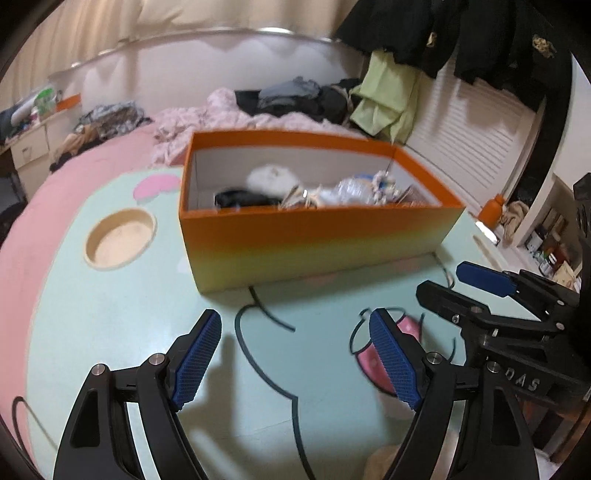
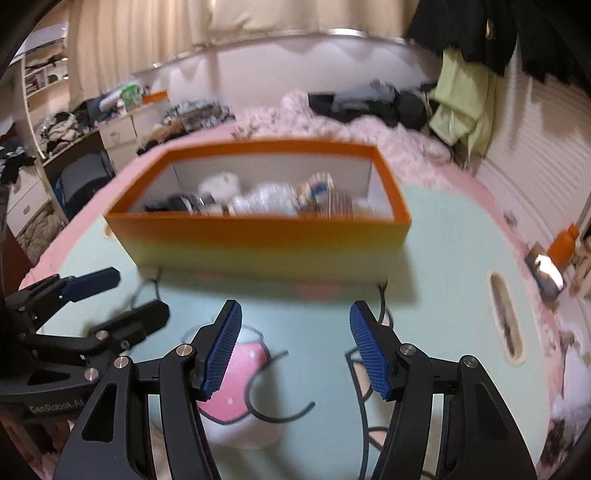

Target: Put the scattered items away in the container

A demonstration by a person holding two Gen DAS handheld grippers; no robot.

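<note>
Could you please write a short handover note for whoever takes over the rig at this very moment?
Left gripper: open, nothing between the pads. Right gripper: open, also empty.
Both hover over the mint-green table, just short of the orange box.
Done: the box already holds a black item, a white fluffy item and a clear plastic-wrapped item, among others too blurred to name.
Left: no loose items show on the table in either view; check around before stopping.

Cream curtains [image 2: 258, 18] hang at twelve o'clock; cluttered shelves [image 2: 44, 74] at ten; louvred doors [image 1: 461, 147] at three.
</note>
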